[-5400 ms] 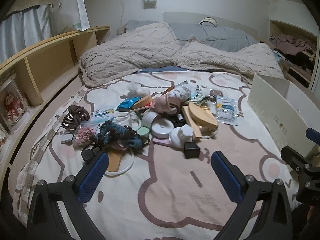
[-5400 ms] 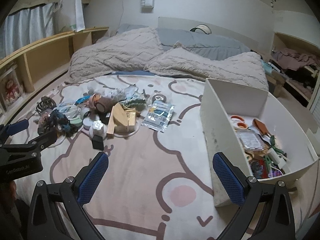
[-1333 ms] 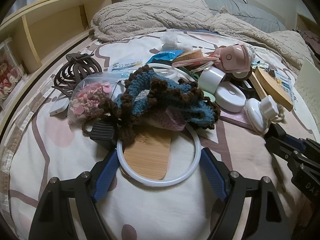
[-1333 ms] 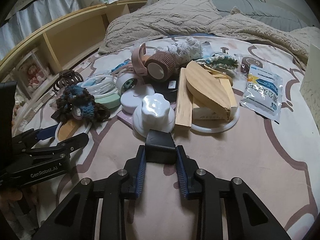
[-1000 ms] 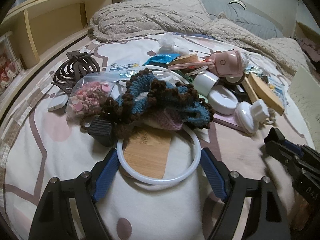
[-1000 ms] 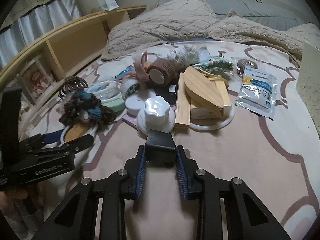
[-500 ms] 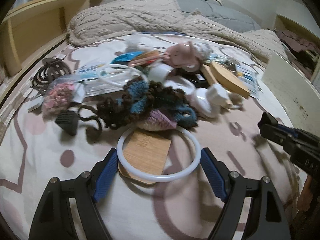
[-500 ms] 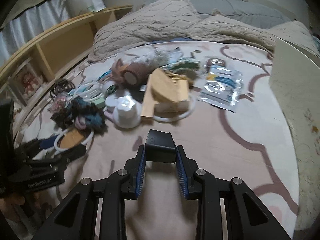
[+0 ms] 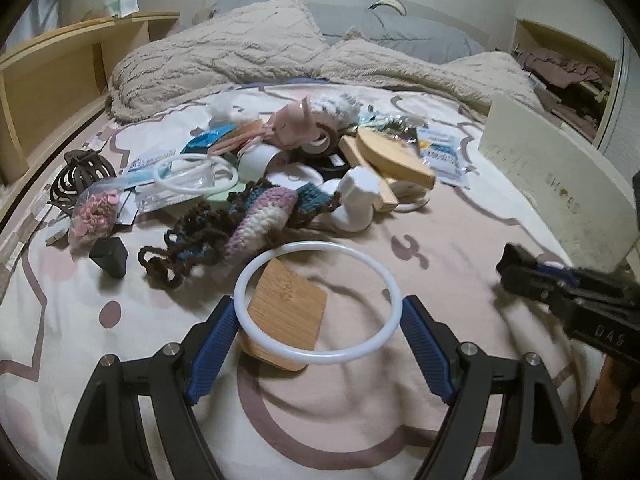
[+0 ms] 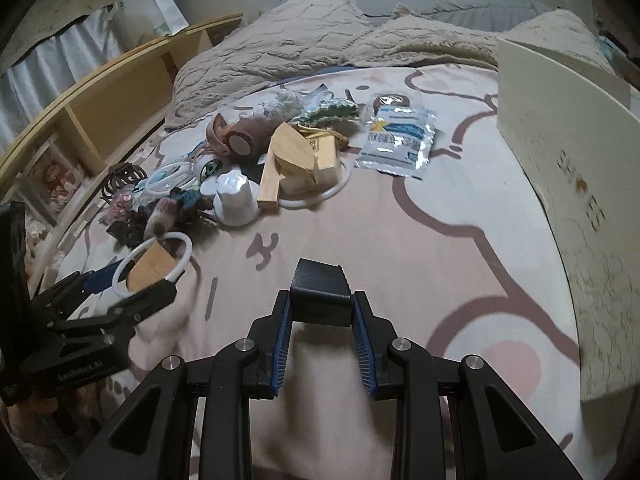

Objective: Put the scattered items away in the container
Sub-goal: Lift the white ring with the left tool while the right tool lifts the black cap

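White box [image 10: 568, 168] (inside hidden); left gripper [image 9: 316, 320] grips white ring [image 9: 384, 280], right gripper [image 10: 320, 312] black block [image 10: 320, 292].

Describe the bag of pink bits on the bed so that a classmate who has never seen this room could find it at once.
Start at the wooden shelf unit along the bed's side and find the pile's nearest edge. Beside the brown claw hair clip lies a small clear bag of pink bits. Nothing else there is a see-through pouch of pink pieces.

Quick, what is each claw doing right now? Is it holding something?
Left gripper: closed on the white ring, with a wooden piece inside it.
Right gripper: shut on a small black block.
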A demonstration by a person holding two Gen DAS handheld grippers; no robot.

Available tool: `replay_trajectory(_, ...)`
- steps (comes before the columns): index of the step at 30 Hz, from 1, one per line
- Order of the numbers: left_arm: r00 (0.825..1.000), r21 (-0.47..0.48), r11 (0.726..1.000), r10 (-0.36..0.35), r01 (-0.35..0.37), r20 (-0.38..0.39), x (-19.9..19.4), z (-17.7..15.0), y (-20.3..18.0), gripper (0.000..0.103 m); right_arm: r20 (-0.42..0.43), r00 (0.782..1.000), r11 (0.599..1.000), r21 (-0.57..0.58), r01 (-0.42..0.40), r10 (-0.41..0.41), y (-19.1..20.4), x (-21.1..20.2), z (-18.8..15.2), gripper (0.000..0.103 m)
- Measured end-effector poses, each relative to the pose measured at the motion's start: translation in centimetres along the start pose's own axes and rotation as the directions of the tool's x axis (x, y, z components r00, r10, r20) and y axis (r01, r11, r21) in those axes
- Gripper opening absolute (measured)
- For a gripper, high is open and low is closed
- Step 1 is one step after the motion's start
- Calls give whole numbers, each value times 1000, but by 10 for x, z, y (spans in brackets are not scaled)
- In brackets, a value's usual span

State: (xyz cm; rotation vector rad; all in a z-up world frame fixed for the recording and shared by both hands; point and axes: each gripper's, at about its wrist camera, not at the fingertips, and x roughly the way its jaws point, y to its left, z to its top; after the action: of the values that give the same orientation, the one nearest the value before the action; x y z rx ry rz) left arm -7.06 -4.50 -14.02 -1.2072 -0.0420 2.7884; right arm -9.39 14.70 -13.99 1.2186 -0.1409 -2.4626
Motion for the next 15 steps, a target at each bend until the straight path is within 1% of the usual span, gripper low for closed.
replay_trajectory(5,1000,14,1000,-24,23,19,-8,-4,-7,82,-8,1000,1000,8,17,-17,-4,-5,-6,30)
replay_trajectory(11,998,27,998,-61,60,34,-18,-12,-16,82,-19,998,998,12,56,-56,-7,-8,-10,30)
replay_trajectory(14,994,22,994,-109,108,23,-20,-16,-19,82,-21,998,998,6,64,-63,-7,-9,-13,30)
replay_trajectory(15,991,13,991,-133,132,14,-20,-17,-20,74,-23,998,998,1,64,-64,-6,-9,-14,30)
